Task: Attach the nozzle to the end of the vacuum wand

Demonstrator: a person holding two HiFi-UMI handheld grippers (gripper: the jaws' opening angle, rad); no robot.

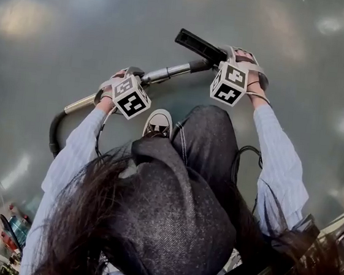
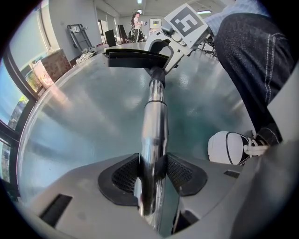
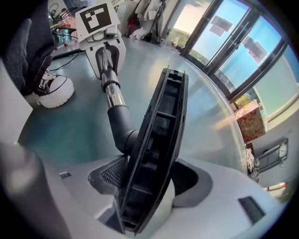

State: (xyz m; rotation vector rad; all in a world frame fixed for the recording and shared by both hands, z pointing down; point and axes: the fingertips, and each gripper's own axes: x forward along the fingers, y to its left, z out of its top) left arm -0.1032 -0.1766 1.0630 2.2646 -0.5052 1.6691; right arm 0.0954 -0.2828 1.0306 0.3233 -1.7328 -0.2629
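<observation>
left gripper [image 2: 152, 176] clamps wand [image 2: 154, 116] | right gripper [image 3: 148, 183] clamps nozzle [image 3: 164, 116] | ribs: right gripper view only

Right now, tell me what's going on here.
A person is working with two handheld grippers above a grey floor. The left gripper is clamped on the metal vacuum wand, and the right gripper grips the black nozzle by its flat head. The nozzle's neck already meets the wand's end; whether it is fully seated cannot be told.
</observation>
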